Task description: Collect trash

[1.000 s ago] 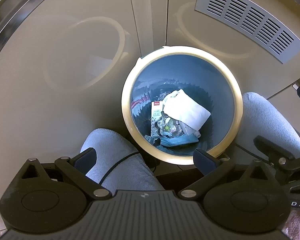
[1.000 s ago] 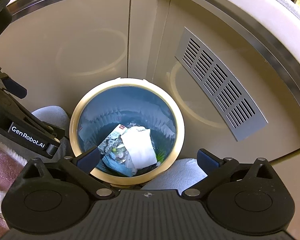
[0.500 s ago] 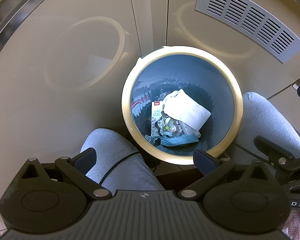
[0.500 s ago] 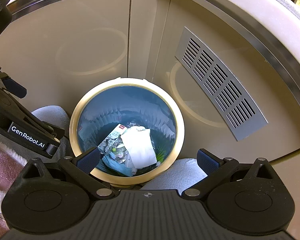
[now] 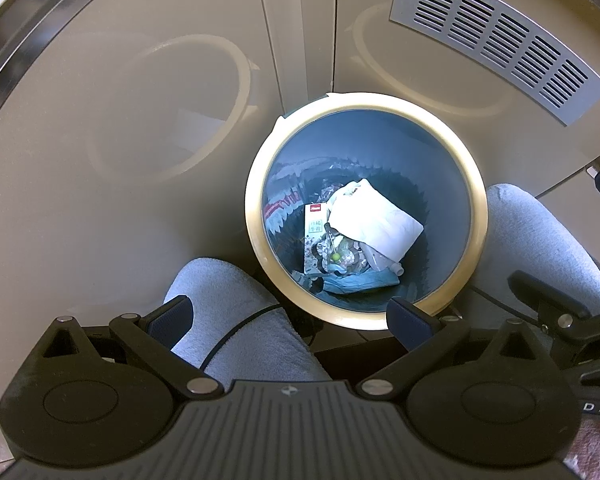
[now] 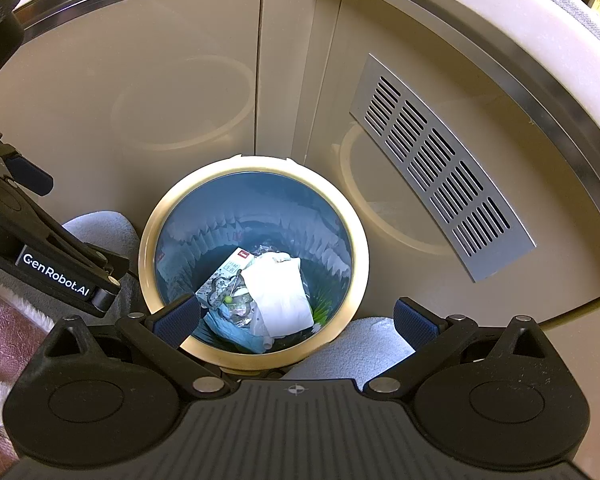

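Both grippers hang above a round bin (image 5: 256, 216) with a tan rim and a blue liner, looking down into it. The left gripper (image 5: 290, 320) has its jaws spread wide with nothing between them; in its view the bin sits at centre, just above the fingertips. The right gripper (image 6: 296, 318) is likewise spread wide and empty, and in its view the bin (image 6: 356, 240) lies low at centre, its near rim partly behind the left fingertip.

The trash lies at the bottom of the bin: a white bag (image 5: 374, 222) on top, a small carton (image 5: 314, 236) with a red label to its left, a blue crumpled piece (image 5: 360, 282) below them, and foil scraps between.

Grey slippers flank the bin: one (image 5: 236, 320) at lower left of the left view, another (image 5: 540, 244) at right. A grey vent (image 6: 436, 164) sits on the beige cabinet (image 6: 140, 80) at upper right of the right view. The left gripper's body (image 6: 56, 276) shows at the left edge there.
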A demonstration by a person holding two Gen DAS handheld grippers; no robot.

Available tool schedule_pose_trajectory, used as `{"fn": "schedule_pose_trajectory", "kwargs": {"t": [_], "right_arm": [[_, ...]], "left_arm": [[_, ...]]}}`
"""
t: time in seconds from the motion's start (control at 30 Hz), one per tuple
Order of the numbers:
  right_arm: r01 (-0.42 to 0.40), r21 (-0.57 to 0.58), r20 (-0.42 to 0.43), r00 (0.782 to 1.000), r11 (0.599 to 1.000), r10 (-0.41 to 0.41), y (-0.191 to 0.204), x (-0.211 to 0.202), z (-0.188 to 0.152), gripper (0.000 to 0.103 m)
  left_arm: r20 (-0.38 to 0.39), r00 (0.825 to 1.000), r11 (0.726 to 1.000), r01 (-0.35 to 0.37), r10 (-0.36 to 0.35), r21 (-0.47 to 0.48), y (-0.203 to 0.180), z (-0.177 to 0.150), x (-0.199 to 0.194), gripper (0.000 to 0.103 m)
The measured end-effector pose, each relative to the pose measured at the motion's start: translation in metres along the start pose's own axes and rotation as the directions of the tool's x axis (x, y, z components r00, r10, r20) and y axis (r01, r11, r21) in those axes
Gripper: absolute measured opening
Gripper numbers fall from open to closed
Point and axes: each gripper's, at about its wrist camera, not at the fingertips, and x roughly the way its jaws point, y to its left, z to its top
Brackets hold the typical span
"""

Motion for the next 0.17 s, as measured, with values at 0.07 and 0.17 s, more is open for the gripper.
{"fn": "schedule_pose_trajectory", "kwargs": {"t": [0.07,0.17], "right_arm": [[0.000,-0.001,0.001,1.000,1.000,0.000,0.0000,-0.0002,0.0001,0.103],[0.000,0.000,0.000,1.000,1.000,0.000,0.0001,-0.0002,0.0002,0.103]], "left_arm": [[0.007,1.000,1.000,-0.003,0.003,0.000,-0.0003,-0.0008,-0.0007,0.103],[0.004,1.000,1.000,-0.001,0.001,0.001,0.0019,-0.0005,-0.0004,0.103]]}}
